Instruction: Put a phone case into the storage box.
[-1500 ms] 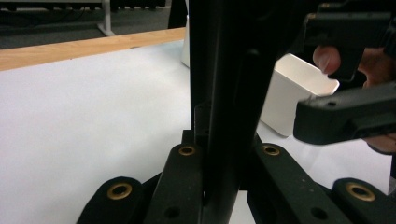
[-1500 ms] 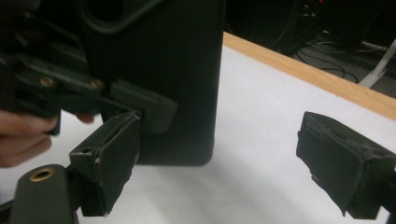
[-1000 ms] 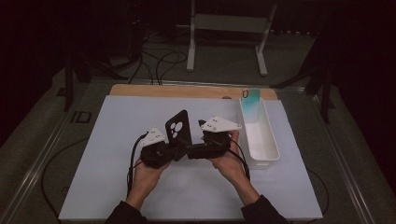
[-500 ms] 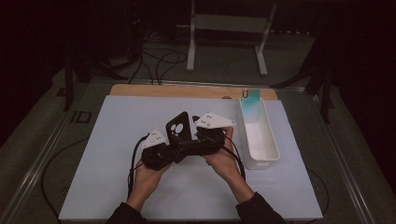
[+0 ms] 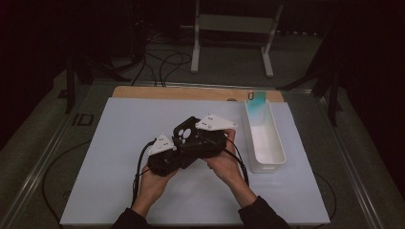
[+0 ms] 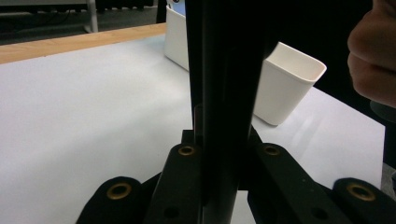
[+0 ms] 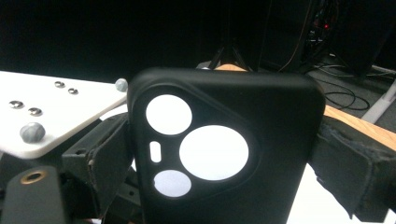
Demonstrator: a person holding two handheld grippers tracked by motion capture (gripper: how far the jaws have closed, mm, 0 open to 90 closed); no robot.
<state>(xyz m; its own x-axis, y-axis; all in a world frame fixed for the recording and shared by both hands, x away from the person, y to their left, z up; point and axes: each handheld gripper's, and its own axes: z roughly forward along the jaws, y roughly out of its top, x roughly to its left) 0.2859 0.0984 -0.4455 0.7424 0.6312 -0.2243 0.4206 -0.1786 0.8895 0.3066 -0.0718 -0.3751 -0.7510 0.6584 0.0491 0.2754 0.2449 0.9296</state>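
Two tongs (image 5: 184, 150) clamped on one black phone case (image 5: 186, 135) — no legible writing.

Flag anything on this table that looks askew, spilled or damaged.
Nothing looks spilled or damaged. The black phone case is empty, so the white mat shows through its camera cutouts. A phone stands leaning at the far end of the white bin, rather than lying flat.
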